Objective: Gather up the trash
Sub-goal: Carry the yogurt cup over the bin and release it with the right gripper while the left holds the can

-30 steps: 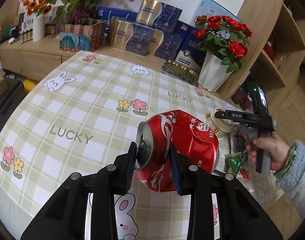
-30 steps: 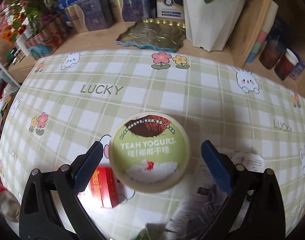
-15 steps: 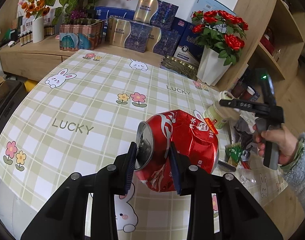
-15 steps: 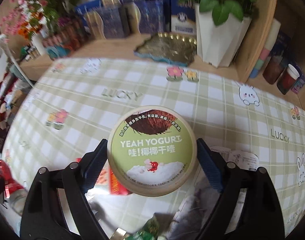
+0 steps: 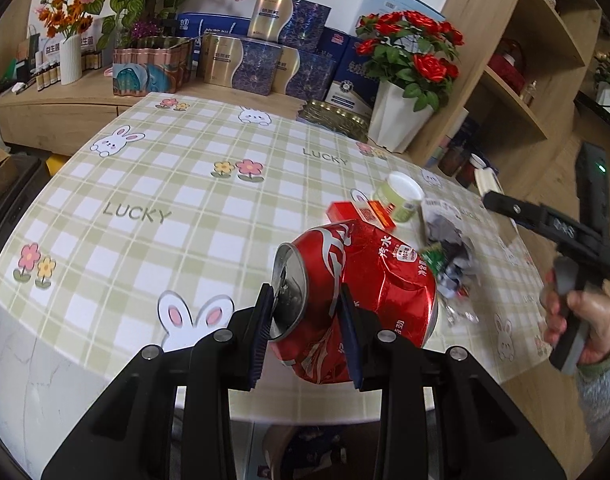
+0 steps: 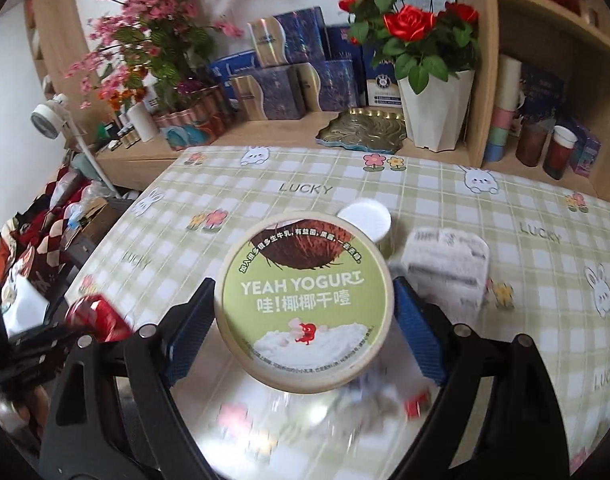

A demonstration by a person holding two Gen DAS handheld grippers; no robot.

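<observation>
- Your left tool [image 5: 305, 332] is clamped on the crushed red can [image 5: 357, 300], its pads pressing the top rim end; the can's long axis runs away from you and to the right, its dented body sticking out past the tool on the right.
- Your right tool [image 6: 305, 320] is clamped across the yogurt tub [image 6: 305, 300], one pad on each side of its round wall, the printed lid facing the camera. The tub hangs above the surface [image 5: 153, 184], clear of the litter below.
- Both loads are in the air, so the coming move turns on where the bin lies from each tool. No bin shows plainly in either view; the dark clutter off the left edge of the surface is the likeliest place, and your left tool is the nearer one to that side.
- Left on the surface, toward the far right: a small green cup [image 5: 401, 198], a red packet [image 5: 359, 214] just beside it, and crumpled paper [image 5: 449, 236] with wrappers near the right edge.
- Those leftovers lie nearer your right hand [image 5: 581, 320] than your left.
</observation>
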